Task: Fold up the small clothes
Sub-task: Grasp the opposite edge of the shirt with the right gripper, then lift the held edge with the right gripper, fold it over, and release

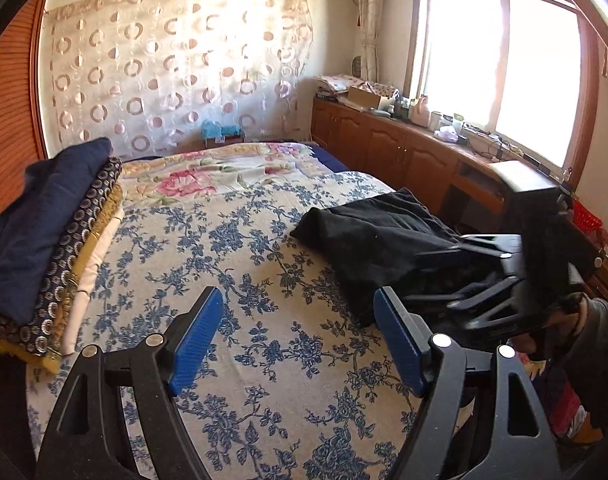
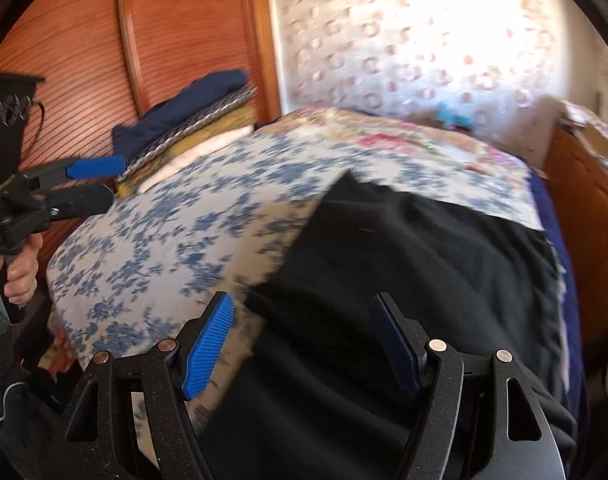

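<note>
Right now the black garment (image 1: pixel 384 236) lies spread and rumpled on the bed (image 1: pixel 207 248), toward the side nearest the wooden cabinets (image 1: pixel 384 148), not yet folded. The left claw (image 1: pixel 299 340) hangs over bare bedspread with its jaws apart and nothing between them, beside the garment and clear of it. The right claw (image 2: pixel 304 344) hovers over the near part of the black cloth, jaws also apart; I cannot tell whether its pads brush the fabric, but nothing is pinched.

The main risk, as I judge it, is a poor first grab. The cloth is dark and creased, so its hem and corners are hard to pick out, and a claw could close on a bunched middle or on two layers at once, giving a crooked fold. It could also catch the flowered bedspread along with the garment and drag it up. The right view is blurred, which suggests quick movement; closing at speed would make a missed edge likelier. The stack of folded clothes (image 1: pixel 51 232) sits well apart by the wall.
</note>
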`<state>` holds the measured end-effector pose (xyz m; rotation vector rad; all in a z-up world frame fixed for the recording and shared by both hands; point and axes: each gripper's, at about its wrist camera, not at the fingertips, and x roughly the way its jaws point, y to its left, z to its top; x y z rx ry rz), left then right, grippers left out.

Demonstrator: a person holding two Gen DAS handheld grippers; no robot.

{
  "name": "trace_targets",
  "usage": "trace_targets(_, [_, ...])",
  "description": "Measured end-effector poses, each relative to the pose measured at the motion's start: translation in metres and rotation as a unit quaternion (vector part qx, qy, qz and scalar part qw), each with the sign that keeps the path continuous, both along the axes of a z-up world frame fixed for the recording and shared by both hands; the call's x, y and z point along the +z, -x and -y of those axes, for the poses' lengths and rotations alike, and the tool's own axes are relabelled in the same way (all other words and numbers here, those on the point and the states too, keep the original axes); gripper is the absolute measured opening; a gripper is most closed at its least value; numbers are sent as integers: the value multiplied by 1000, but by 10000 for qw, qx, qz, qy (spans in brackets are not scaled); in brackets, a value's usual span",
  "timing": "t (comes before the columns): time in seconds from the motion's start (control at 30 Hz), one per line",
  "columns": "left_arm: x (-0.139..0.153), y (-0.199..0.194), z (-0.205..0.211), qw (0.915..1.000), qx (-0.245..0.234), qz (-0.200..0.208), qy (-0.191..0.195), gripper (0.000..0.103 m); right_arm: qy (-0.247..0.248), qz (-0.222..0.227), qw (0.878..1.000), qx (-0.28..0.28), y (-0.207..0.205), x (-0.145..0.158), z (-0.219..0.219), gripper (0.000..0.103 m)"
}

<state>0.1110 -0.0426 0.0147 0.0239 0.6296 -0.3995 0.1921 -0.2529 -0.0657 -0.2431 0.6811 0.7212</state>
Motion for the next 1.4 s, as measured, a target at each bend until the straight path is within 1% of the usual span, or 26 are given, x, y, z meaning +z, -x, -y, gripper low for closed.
trace_targets(0.1, [2,4,-4,10000,-24,50,38,78,255,-94,9996,88,-16,-9,-18,67])
trace_targets(0.27, [0,6,-8,9999,-42,30,102,78,814,-169,9965,104,-32,-22,-44,66])
trace_targets(0.37, [-3,4,-9,9999,-29,-14,120,78,1177,-99,9929,109,-38,-33,-60,66])
trace_targets(0.43, [-4,4,-9,9999,-29,-36,127,78,1291,24,9916,58,-33,-32,-65,54])
trace_targets(0.47, [-5,5,-9,9999,-31,-44,125,78,1292,56,9916,32,-34,-30,-65,39])
trace_targets(0.5, [-6,5,-9,9999,-32,-56,120,78,1225,55,9924,17,-35,-30,-65,24])
trace_targets(0.6, [-9,5,-7,9999,-45,-86,102,78,831,-57,9965,-51,-38,-20,-52,16])
trace_targets(0.77, [-14,5,-2,9998,-99,-152,87,78,158,-27,9996,-218,-35,2,-26,15])
trace_targets(0.87, [-17,5,1,9997,-150,-178,71,78,-398,-54,9985,-382,-37,18,-2,15])
trace_targets(0.93, [-19,5,3,9996,-182,-207,76,78,-619,-96,9970,-461,-43,24,10,15])
trace_targets(1.03, [-22,4,6,9994,-208,-251,77,78,-741,-165,9958,-518,-48,26,19,15])
trace_targets(1.13, [-25,4,10,9993,-253,-284,65,78,-783,-319,9955,-433,-50,21,18,15])
trace_targets(1.2, [-26,5,13,9991,-290,-303,28,78,-821,-324,9951,-439,-51,21,21,15])
trace_targets(1.33, [-28,6,15,9989,-336,-329,-5,78,-1267,-344,9904,-439,-53,37,43,15])
trace_targets(1.4, [-29,5,17,9988,-344,-342,-7,78,-1320,-316,9894,-516,-53,40,50,15])
